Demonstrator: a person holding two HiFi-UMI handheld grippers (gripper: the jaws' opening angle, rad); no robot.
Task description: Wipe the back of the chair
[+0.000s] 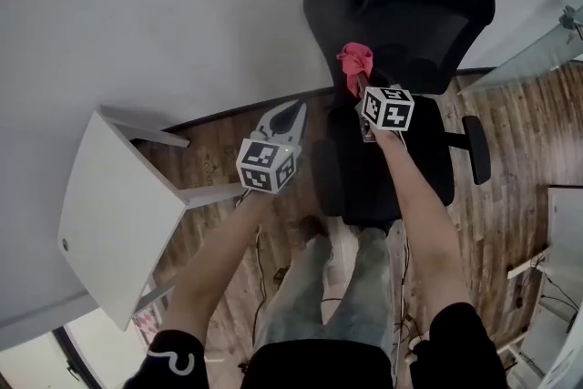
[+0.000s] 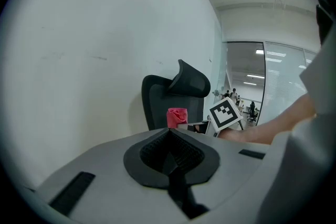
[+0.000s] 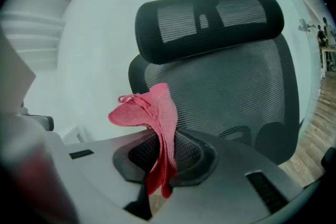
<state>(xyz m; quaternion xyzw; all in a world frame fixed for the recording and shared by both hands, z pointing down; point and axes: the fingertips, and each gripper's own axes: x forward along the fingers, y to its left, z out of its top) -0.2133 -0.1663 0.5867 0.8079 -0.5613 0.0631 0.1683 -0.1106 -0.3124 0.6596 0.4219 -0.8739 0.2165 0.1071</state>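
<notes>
- The black mesh office chair with a curved headrest (image 1: 401, 23) stands with its rear to the plain white wall (image 1: 164, 5). Its seat and the front of its backrest face the person.
- The right gripper (image 1: 361, 91) has its jaws pressed together on a small pink woven cloth (image 3: 157, 123). It pinches the cloth low down, so a loose folded flap stands up above the jaws.
- In the right gripper view the cloth hangs in front of the lower left of the mesh backrest (image 3: 231, 86). It is near the mesh, but I cannot tell whether it touches.
- The left gripper (image 1: 293, 112) is held off to the chair's left over the wooden plank floor (image 1: 519, 132). Its jaws are closed against each other with nothing between them.
- A white rectangular table (image 1: 109, 205) stands well apart, to the left.
- The cloth looks light, soft and limp. The free flap will probably fold over or drag instead of pressing flat, so the bunched part nearest the jaws should meet the mesh.
- The mesh is likely springy and a little rough, which may snag the weave, so steady, moderate strokes seem wise.
- The chair may swivel or roll under pressure. The idle left gripper could brace the backrest's rigid side frame.
</notes>
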